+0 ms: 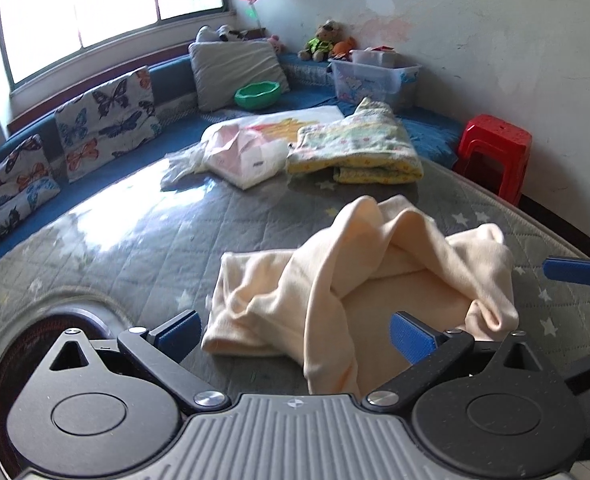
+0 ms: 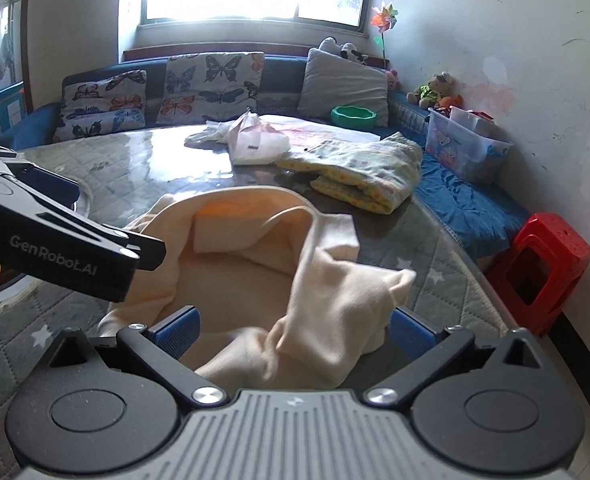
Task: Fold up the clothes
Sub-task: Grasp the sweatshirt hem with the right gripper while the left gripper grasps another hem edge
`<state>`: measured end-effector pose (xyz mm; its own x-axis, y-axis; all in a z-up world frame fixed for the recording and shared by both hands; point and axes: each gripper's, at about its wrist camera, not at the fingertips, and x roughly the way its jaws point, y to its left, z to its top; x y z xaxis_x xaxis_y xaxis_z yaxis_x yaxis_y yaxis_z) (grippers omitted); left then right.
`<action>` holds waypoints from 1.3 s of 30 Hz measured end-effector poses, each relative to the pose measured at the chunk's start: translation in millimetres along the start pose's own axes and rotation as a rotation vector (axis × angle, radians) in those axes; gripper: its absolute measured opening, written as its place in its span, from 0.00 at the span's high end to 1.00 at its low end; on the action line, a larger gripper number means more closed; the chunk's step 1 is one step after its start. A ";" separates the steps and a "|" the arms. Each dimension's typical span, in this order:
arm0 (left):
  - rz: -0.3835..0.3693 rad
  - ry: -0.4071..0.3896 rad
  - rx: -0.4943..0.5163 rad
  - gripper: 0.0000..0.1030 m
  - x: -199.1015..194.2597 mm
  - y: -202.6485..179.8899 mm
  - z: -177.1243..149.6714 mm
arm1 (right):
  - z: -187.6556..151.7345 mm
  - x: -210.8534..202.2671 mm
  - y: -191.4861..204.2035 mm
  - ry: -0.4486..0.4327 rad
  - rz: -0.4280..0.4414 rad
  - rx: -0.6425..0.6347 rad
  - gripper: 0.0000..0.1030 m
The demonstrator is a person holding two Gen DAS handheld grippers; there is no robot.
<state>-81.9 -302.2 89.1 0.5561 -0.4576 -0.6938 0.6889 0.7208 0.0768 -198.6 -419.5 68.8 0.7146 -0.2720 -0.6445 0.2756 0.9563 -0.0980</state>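
A crumpled cream garment (image 1: 355, 272) lies in a heap on the grey quilted table cover (image 1: 135, 264). My left gripper (image 1: 295, 336) is open at its near edge, blue pads wide apart, with a fold of cloth running between them unpinched. In the right wrist view the same cream garment (image 2: 255, 280) fills the middle, and my right gripper (image 2: 293, 330) is open too, its pads on either side of loose cloth. The left gripper's black body (image 2: 75, 248) reaches in from the left, over the garment's left edge. One blue pad of the right gripper (image 1: 575, 272) shows at the right edge.
Further back on the table lie a folded yellow patterned blanket (image 1: 355, 148) and a white and pink plastic-wrapped packet (image 1: 239, 156). Behind are a green bowl (image 1: 257, 94), butterfly cushions (image 1: 107, 120) and a clear storage box (image 1: 375, 78). A red stool (image 1: 495, 152) stands at the right. A dark round opening (image 1: 55, 320) is near left.
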 end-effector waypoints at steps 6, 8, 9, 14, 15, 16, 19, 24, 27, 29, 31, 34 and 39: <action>-0.027 -0.026 0.010 0.10 7.9 4.0 17.2 | 13.9 15.4 -13.4 -0.016 -0.007 0.016 0.06; -0.035 -0.027 0.012 0.12 12.8 6.0 23.2 | 18.4 21.2 -16.7 -0.019 -0.004 0.019 0.08; -0.040 -0.026 0.014 0.14 16.0 6.5 26.5 | 21.9 25.7 -19.2 -0.021 -0.001 0.022 0.09; -0.082 -0.012 0.031 0.19 37.6 2.1 41.0 | 35.4 49.1 -26.9 -0.019 -0.001 0.018 0.17; -0.087 -0.006 0.039 0.21 43.0 0.5 43.5 | 37.5 54.1 -29.1 -0.015 0.009 0.023 0.20; -0.089 0.001 0.044 0.25 48.6 -1.0 45.9 | 39.4 59.3 -30.9 -0.009 0.015 0.029 0.21; -0.096 0.021 0.055 0.31 64.5 -4.5 50.2 | 42.7 72.7 -34.1 0.010 0.027 0.030 0.29; -0.139 0.052 0.042 0.59 83.5 -0.9 52.1 | 43.6 91.5 -36.8 0.039 0.059 0.031 0.44; -0.167 0.059 0.029 0.76 89.0 3.0 49.9 | 42.5 97.3 -38.1 0.050 0.080 0.042 0.57; -0.178 0.058 0.022 0.87 89.5 5.0 48.4 | 41.5 99.7 -38.8 0.055 0.089 0.050 0.65; -0.183 0.050 0.012 0.92 87.7 6.7 48.2 | 40.7 100.6 -39.4 0.052 0.094 0.057 0.75; -0.165 0.027 0.014 0.94 82.2 6.9 47.2 | 40.6 97.6 -39.4 0.041 0.089 0.058 0.80; -0.140 -0.007 0.027 0.95 71.2 5.5 46.2 | 41.2 91.7 -39.0 0.023 0.076 0.059 0.89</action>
<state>-17.1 -355.0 73.2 0.4568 -0.5564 -0.6941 0.7720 0.6356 -0.0014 -117.3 -486.2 44.8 0.7199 -0.1960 -0.6659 0.2596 0.9657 -0.0036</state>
